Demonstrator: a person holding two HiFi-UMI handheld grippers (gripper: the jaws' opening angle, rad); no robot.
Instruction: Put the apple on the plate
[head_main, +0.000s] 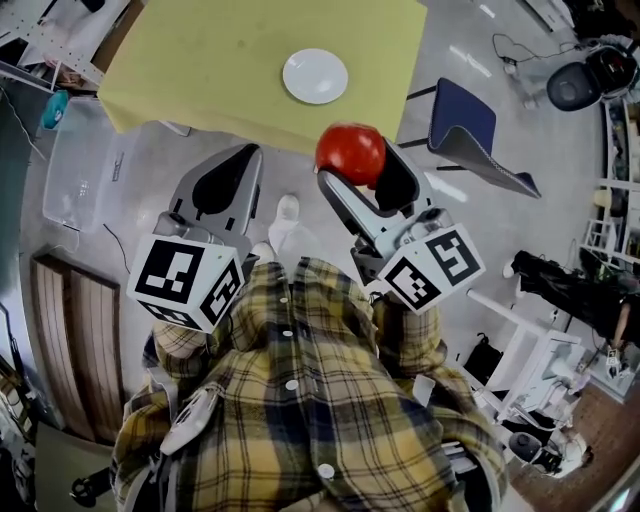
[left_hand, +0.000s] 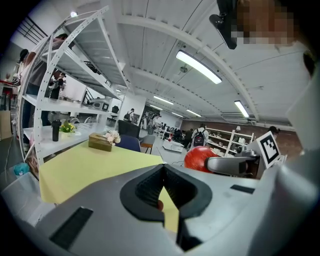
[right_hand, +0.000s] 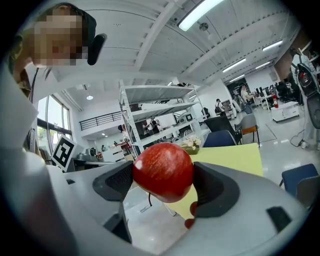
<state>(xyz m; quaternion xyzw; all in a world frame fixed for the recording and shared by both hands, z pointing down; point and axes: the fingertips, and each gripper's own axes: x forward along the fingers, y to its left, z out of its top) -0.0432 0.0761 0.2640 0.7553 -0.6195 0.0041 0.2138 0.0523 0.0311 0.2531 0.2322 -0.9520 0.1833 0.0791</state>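
Yellow table (head_main: 200, 70) w/ plate (head_main: 315, 76), blue chair (head_main: 465, 125) beside; right gripper (head_main: 360, 172) clamps apple (head_main: 350, 153)

Red apple (head_main: 350, 153) aloft, clear of plate (head_main: 315, 76)

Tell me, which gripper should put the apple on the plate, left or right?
Right. The right gripper is shut on the apple, in the air short of the white plate on the yellow table. The left gripper is shut and empty, so it would first need the apple.
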